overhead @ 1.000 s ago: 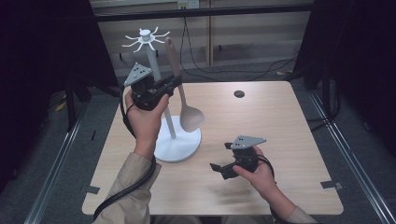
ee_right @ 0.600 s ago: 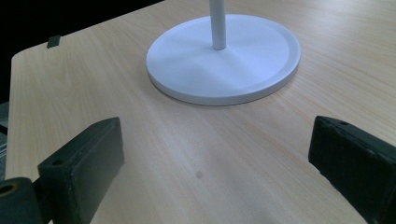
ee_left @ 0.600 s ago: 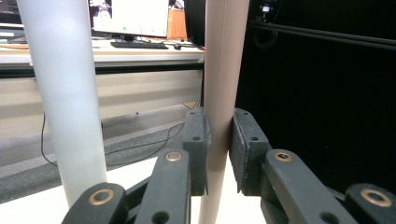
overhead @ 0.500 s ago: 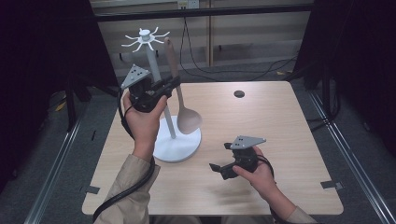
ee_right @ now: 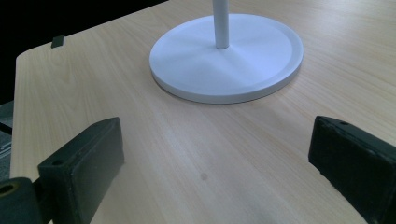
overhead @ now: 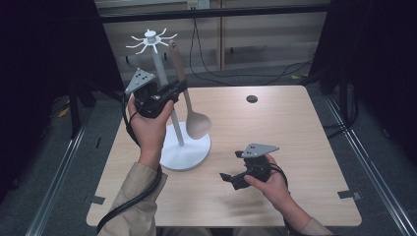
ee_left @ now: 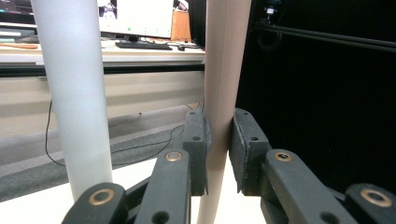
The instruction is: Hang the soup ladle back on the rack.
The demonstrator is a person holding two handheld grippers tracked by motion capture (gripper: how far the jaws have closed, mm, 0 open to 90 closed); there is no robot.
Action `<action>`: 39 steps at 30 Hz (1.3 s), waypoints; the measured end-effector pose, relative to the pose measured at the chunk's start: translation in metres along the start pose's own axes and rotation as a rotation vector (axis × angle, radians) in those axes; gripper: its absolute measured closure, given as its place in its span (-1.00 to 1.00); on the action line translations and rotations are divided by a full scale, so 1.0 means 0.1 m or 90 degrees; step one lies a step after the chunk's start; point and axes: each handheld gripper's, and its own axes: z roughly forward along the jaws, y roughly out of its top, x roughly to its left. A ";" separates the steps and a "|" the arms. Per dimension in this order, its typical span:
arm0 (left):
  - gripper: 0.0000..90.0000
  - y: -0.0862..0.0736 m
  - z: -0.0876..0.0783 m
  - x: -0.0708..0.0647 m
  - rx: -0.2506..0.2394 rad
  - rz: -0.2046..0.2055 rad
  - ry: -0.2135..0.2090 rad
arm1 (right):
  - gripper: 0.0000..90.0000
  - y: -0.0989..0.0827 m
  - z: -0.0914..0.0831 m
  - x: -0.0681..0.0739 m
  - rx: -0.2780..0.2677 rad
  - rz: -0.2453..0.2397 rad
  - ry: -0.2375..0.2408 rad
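Nearest the person, the right gripper (overhead: 235, 178) rests low over the table (overhead: 305, 147), a pale wood-grain slab with rounded corners and a smooth matt top; its two blocky black jaws stand wide apart with nothing but bare wood between them, and in the right gripper view the board lies open ahead up to the stand's base (ee_right: 226, 56). That base is a flat white disc with a raised rim, sitting left of the table's middle, with a good run of free surface to its right and toward the far edge, where a small dark hole (overhead: 252, 99) marks the wood. Higher and farther off, the left gripper (overhead: 179, 89) is held up beside the stand's thin white pole (overhead: 164, 88), its padded jaws pinched tight on the handle of a wooden spoon (overhead: 196, 123). The spoon is smooth, light brown and round-shafted, hanging nearly upright with its oval bowl low, just above the base and close beside the pole. Its handle top reaches near the ring of curved white hooks (overhead: 150, 39) crowning the pole.
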 end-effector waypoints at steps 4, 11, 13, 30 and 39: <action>0.73 0.00 0.02 0.01 0.001 -0.002 0.008 | -0.93 -0.01 0.00 -0.01 0.002 0.002 0.001; 0.73 -0.03 0.02 0.03 0.001 0.002 0.024 | -0.93 -0.01 0.00 -0.01 0.002 -0.003 0.001; 0.73 -0.03 0.01 0.04 0.003 0.005 0.027 | -0.93 -0.01 0.01 -0.01 0.003 -0.002 0.000; 0.63 -0.04 -0.09 0.13 0.001 0.028 0.035 | -0.93 -0.01 0.03 0.02 0.008 -0.003 0.002; 0.16 -0.07 -0.14 0.13 -0.009 0.020 0.027 | -0.93 -0.01 0.03 0.02 0.010 -0.004 0.004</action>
